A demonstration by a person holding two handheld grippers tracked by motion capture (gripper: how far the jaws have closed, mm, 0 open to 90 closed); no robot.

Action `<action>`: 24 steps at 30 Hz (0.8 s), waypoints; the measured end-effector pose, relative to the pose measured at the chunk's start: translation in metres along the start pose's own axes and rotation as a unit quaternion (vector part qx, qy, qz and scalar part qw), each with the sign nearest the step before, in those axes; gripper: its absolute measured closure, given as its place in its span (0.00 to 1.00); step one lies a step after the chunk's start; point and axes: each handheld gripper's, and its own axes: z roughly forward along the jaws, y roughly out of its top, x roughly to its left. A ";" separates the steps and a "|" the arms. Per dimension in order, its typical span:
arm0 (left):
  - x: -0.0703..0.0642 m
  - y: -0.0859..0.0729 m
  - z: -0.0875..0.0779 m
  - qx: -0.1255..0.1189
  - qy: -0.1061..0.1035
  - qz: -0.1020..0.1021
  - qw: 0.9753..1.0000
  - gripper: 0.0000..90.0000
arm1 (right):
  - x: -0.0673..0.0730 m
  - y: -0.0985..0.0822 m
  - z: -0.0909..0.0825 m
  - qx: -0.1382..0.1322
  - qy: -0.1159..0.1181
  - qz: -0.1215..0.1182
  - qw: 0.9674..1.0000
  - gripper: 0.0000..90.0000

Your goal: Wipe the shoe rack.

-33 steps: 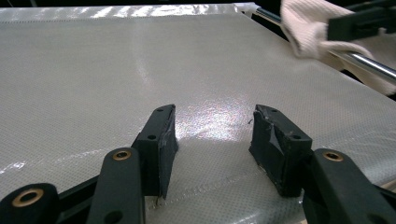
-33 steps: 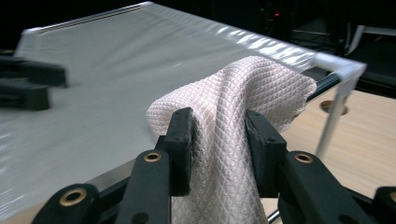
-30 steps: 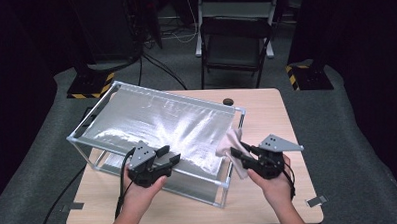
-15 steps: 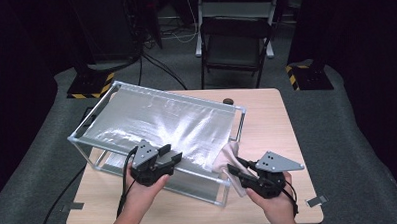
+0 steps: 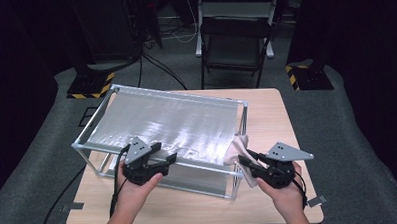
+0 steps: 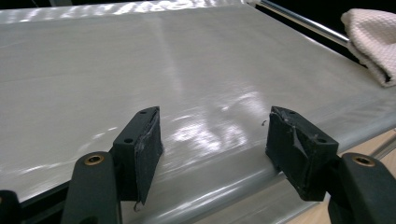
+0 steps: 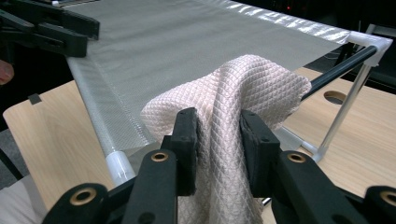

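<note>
Item: cloth (image 5: 236, 149), pale, waffle-weave. It is draped over the near right corner of the rack (image 5: 162, 95), with one part on the mesh and the rest hanging toward the desk (image 5: 271, 109).

Right gripper (image 5: 247, 165): held at the near right, pointed left and far toward that corner. In the right gripper view the cloth (image 7: 233, 121) is seen gathered into a fold between the two jaws, which have just been closing further and are pressed on it from both sides. The fold runs up and away from the jaws to the rack's corner post, so the cloth's long axis is judged to lie along the gripper's own line. This hand is by far the nearer to the cloth.

Left gripper (image 5: 164, 154): rested at the rack's near rail, left of centre. Its jaws have just been opening and are spread wide, with nothing between them but the mesh sheet (image 6: 140, 70) beyond. From this gripper the cloth (image 6: 371, 39) lies well apart, off to the right and farther along the rail.

Governing relation: the cloth is already within the right jaws and hangs partly off the rack; any spreading or lifting is judged to depend on the right hand, the left being free.
</note>
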 end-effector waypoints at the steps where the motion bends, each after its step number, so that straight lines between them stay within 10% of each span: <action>1: 0.002 0.000 -0.001 0.000 -0.001 -0.003 1.000 0.39 | -0.002 0.000 -0.001 -0.001 -0.002 0.004 1.000 0.77; 10: 0.023 -0.001 -0.012 0.005 -0.002 -0.017 1.000 0.39 | -0.015 0.002 -0.001 0.002 -0.019 0.004 1.000 0.77; 24: 0.005 -0.002 -0.007 0.001 -0.032 -0.004 0.999 0.40 | -0.039 0.001 -0.004 -0.003 -0.044 0.023 0.999 0.78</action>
